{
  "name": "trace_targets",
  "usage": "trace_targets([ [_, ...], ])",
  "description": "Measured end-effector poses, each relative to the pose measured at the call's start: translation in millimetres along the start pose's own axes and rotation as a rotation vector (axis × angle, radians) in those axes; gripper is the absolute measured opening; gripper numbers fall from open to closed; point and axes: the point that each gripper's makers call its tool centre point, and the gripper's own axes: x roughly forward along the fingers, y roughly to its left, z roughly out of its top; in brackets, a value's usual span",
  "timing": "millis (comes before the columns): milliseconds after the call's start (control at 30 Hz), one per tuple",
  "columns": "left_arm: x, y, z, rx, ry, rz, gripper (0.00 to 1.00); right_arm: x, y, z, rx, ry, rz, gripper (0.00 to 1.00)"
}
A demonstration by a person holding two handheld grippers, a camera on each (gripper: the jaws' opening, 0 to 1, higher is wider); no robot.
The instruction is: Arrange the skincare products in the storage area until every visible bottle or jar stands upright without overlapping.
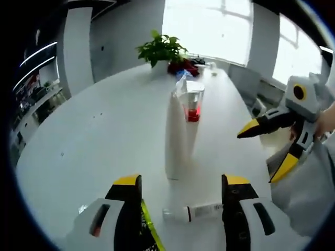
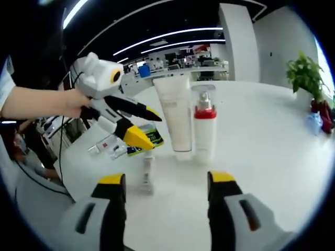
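Standing mid-frame on the white table (image 1: 94, 136), the tall white tube (image 1: 175, 137) touches the red-capped pump bottle (image 1: 192, 102); a small bottle (image 1: 201, 210) lies flat at bottom centre. Left gripper (image 1: 180, 189) and right gripper (image 2: 166, 183) gape wide, holding nothing

No text can be read: the print on the small clear lying bottle (image 1: 201, 211) and green-yellow packet (image 2: 146, 139) is blurred.

White tube (image 2: 175, 115) upright, red-collared clear pump bottle (image 2: 204, 125) upright just beside it, small bottle (image 2: 147, 175) lying flat — nearby
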Motion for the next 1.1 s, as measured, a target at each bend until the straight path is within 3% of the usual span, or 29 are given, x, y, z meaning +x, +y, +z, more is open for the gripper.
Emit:
trace_targets([
  [433, -48.0, -18.8, -22.7, -0.128, -0.046, 0.093, 0.69, -30.3, -18.1, -6.3, 0.003, 0.017, -0.029, 0.65],
  [733, -76.7, -23.6, -34.1, -0.271, -0.114, 0.177, 0.73, -34.9, -5.6, 0.8, 0.029, -0.007, 0.021, 0.72],
  [1100, -102.4, -44.6, -52.3, -0.316, -0.16, 0.233, 0.83, -46.4, 1.4, 2.2, 0.028, -0.023, 0.049, 0.75],
])
